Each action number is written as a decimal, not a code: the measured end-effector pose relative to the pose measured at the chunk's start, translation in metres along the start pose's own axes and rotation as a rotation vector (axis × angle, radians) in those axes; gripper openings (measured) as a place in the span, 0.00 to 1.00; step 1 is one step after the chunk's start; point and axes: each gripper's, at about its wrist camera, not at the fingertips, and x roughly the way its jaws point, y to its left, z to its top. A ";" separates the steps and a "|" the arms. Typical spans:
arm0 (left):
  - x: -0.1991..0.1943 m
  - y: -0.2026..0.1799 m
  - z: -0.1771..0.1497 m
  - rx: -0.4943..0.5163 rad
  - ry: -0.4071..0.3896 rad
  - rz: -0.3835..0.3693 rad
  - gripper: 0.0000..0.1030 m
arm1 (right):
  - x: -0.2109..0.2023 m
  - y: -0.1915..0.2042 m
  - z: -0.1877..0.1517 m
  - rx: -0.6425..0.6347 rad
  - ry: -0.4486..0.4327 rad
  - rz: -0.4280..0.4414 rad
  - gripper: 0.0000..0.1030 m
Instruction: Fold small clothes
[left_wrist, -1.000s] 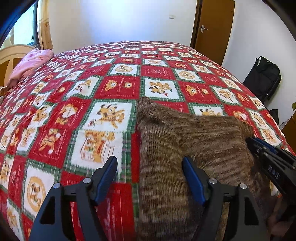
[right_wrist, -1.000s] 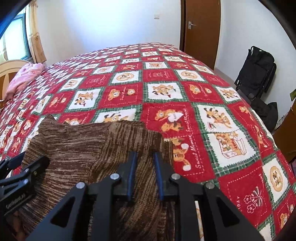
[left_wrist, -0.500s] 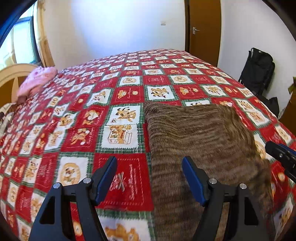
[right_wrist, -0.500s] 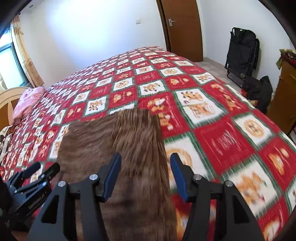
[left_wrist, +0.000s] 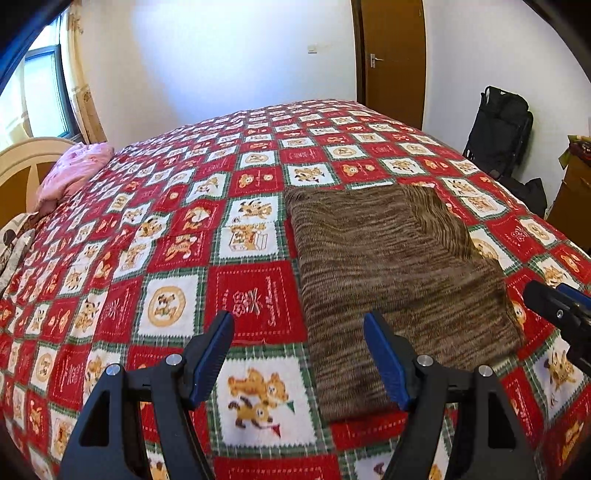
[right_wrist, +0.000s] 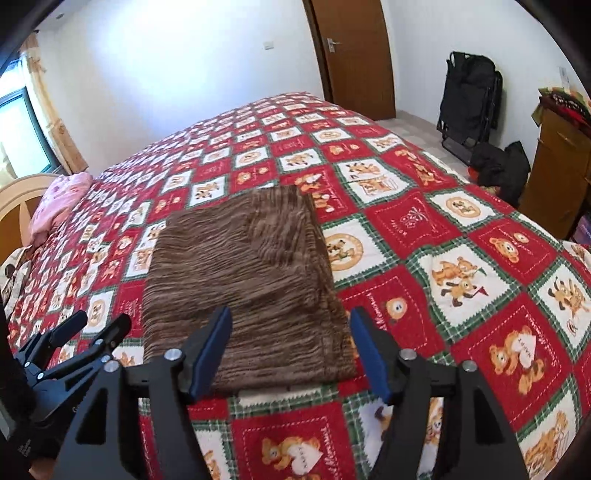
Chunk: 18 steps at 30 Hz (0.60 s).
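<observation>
Brown knit garment (left_wrist: 399, 280) lies folded into a rough rectangle on the bed, resting flat on the red, white and green teddy-bear bedspread (left_wrist: 184, 258), near the edge of the bed closest to the cameras. A narrower folded layer sits along its right side in the left wrist view, running down from the far corner. Left gripper (left_wrist: 299, 358): jaws spread wide, blue pads apart, nothing between them; it hangs above the bedspread with its right finger over the near left part of the garment, contact cannot be told. Right gripper (right_wrist: 290, 347): jaws likewise spread wide, empty, hanging over the near edge of the garment (right_wrist: 243, 284), its left finger over the knit and its right finger beside the garment's right edge. Each gripper appears at the margin of the other's view, on either side of the garment. Pink pillow (left_wrist: 74, 170) lies at the far left by the wooden headboard (left_wrist: 22, 155). Brown door (right_wrist: 351, 55) stands shut in the far wall; a black folded item (right_wrist: 469, 99) leans against the right wall, with a wooden cabinet (right_wrist: 557, 170) nearer.
</observation>
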 end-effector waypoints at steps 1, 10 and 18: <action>0.000 0.001 -0.001 -0.004 0.005 -0.001 0.71 | -0.001 0.002 -0.001 -0.007 -0.002 -0.001 0.69; -0.001 0.009 0.000 -0.019 0.031 0.034 0.71 | -0.012 0.006 -0.004 -0.017 -0.006 0.012 0.69; -0.018 0.010 0.004 0.004 0.002 0.046 0.71 | -0.040 0.014 0.005 -0.024 -0.057 0.019 0.69</action>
